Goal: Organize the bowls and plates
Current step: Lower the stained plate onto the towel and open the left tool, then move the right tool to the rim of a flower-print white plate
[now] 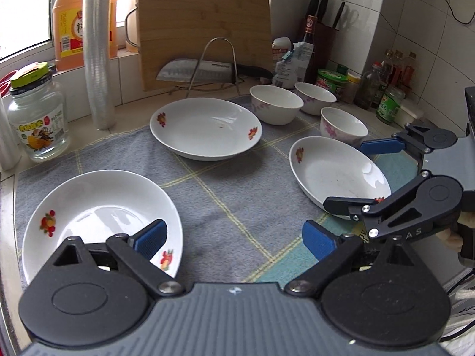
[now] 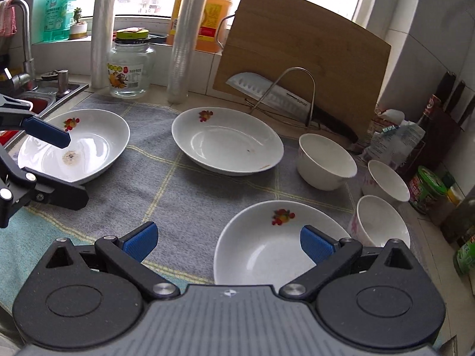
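Observation:
Three white plates with fruit prints lie on a grey checked cloth [image 1: 225, 190]: a near-left plate [image 1: 101, 216], a far middle plate [image 1: 204, 127] and a right plate [image 1: 335, 175]. Three white bowls [image 1: 276, 103] [image 1: 314, 96] [image 1: 341, 124] stand apart behind the right plate. My left gripper [image 1: 234, 237] is open and empty over the cloth, its left pad above the near-left plate. My right gripper [image 2: 228, 240] is open too, its right pad above the right plate [image 2: 267, 249], nothing between its fingers. The stained near-left plate [image 2: 89, 145] lies beneath the left gripper [image 2: 59, 163].
A wooden chopping board [image 1: 204, 26] leans on the back wall behind a wire rack holding a cleaver [image 1: 193, 71]. A glass jar [image 1: 37, 118], an orange oil bottle [image 1: 71, 23] and a plastic roll [image 1: 98, 47] stand at the left. Condiment bottles [image 1: 386, 86] crowd the right. A sink [image 2: 35, 98] lies left.

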{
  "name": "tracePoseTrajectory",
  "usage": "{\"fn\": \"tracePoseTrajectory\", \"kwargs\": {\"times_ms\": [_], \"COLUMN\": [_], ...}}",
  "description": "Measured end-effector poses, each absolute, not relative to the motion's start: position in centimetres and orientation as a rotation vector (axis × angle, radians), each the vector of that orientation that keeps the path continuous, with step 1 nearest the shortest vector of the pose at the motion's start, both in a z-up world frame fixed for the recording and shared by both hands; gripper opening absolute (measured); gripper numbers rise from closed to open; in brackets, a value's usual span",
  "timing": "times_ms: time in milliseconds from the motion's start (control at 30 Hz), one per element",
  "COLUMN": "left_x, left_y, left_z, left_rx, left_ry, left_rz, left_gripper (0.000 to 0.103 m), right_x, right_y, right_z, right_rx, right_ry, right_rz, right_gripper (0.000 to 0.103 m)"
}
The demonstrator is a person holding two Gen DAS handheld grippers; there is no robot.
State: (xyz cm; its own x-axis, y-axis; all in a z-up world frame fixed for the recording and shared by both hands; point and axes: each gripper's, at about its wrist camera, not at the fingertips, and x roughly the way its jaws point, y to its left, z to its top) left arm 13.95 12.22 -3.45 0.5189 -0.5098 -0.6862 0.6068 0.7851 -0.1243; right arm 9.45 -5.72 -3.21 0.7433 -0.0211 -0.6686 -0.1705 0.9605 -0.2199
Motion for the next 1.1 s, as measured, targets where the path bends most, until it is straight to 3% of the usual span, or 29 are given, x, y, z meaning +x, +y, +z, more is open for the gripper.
{"fn": "tracePoseTrajectory", "kwargs": {"times_ms": [567,1100], "left_x": [11.0,11.2], "left_y": [0.3,-3.4], "left_z": [-7.8,-9.4], "left_rx": [0.253,0.360], "left_ry": [0.917,0.923], "left_rz": [-0.707,-0.646], "left_gripper": [0.097,0.102], "right_x": [10.2,12.4], "right_y": [-19.3,-23.0], "right_z": [-5.8,-8.9], "right_rx": [-0.165,-0.083], "right_ry": [0.848,0.981], "right_rz": [0.029,0.197], "right_gripper": [0.103,0.103]}}
